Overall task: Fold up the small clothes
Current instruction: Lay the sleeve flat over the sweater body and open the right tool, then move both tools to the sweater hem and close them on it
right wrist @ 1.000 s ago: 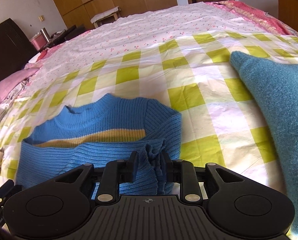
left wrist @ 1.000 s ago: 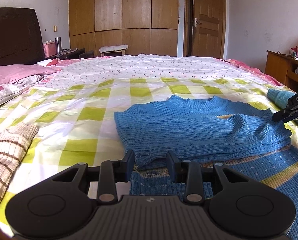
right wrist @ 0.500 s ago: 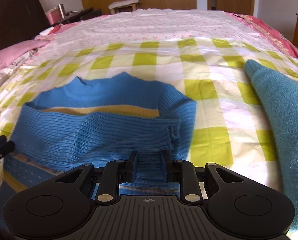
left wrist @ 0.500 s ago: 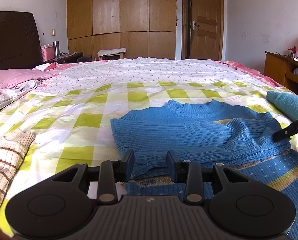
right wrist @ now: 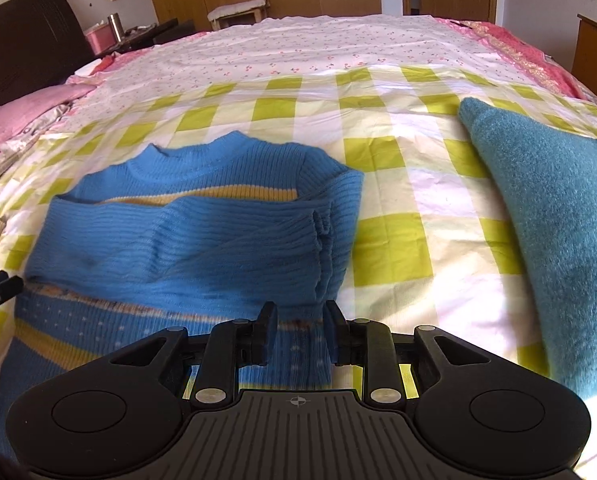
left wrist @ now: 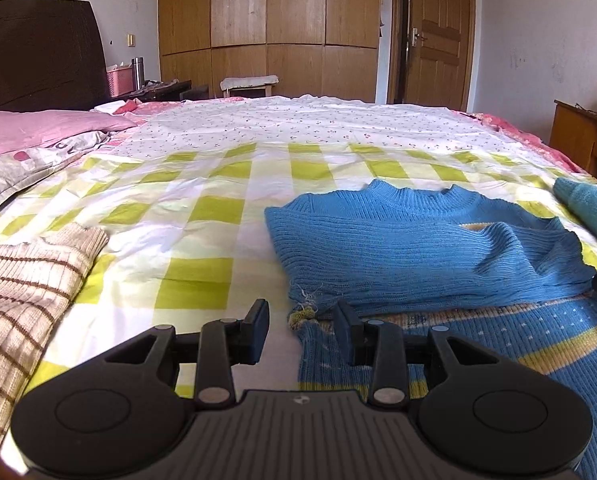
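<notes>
Left jaws: the left gripper (left wrist: pixel 301 328) stands parted with nothing pinched; the sweater's frayed corner lies in the gap at 12 o'clock, clear of the pads.
Right jaws: the right gripper (right wrist: pixel 301 331) has just been opening; its fingers stand apart over the sweater's patterned hem, gripping nothing.
Striped garment: a beige knit with brown stripes (left wrist: pixel 22 304) lies at 9 o'clock of the left gripper, well apart from the sweater.
Blue sweater: the blue sweater (right wrist: pixel 186 240) lies flat on the checked bedsheet (left wrist: pixel 202 240), both sleeves folded across its chest, collar at 12 o'clock.
Teal garment: a fuzzy teal garment (right wrist: pixel 554 216) lies at 2 o'clock of the right gripper, beside the sweater with a strip of sheet between them.
</notes>
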